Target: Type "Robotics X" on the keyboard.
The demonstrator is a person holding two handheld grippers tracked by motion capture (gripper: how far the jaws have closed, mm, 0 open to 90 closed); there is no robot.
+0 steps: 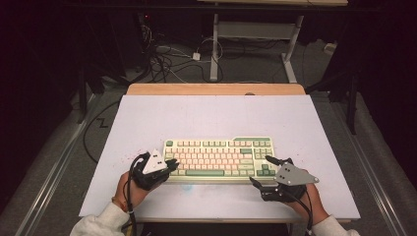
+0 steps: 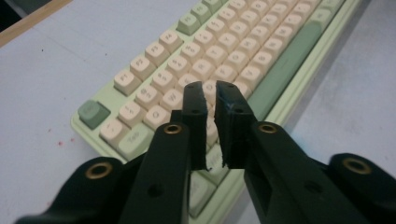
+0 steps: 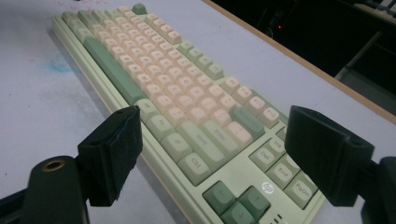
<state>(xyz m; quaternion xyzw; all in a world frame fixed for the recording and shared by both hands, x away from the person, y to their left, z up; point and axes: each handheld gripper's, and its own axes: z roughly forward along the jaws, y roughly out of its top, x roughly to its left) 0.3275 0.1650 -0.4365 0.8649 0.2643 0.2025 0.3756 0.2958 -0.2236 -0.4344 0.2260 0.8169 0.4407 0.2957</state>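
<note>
On the worktop (image 1: 147,118), a green and cream keyboard (image 1: 219,157) lies flat near the front edge, and nothing shows it lifted or shifted yet, so the handling seems barely begun. The left hand-held gripper (image 1: 169,165) sits at the keyboard's 9 o'clock end, jaws pressed together above the keys, pinching nothing. The right hand-held gripper (image 1: 263,171) waits at its 4 o'clock corner, jaws spread wide.

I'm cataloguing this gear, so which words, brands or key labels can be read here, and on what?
"hp", round logo on the pale green keyboard with cream keys, above its arrow keys.
"Ctrl", "Shift", "Del", "End", "PgDn", "Ins", on its right-end keys.
"Tab", "Q", "W", faintly, on left-end keys in the left gripper view.
Other key legends: too blurred to read.
</note>
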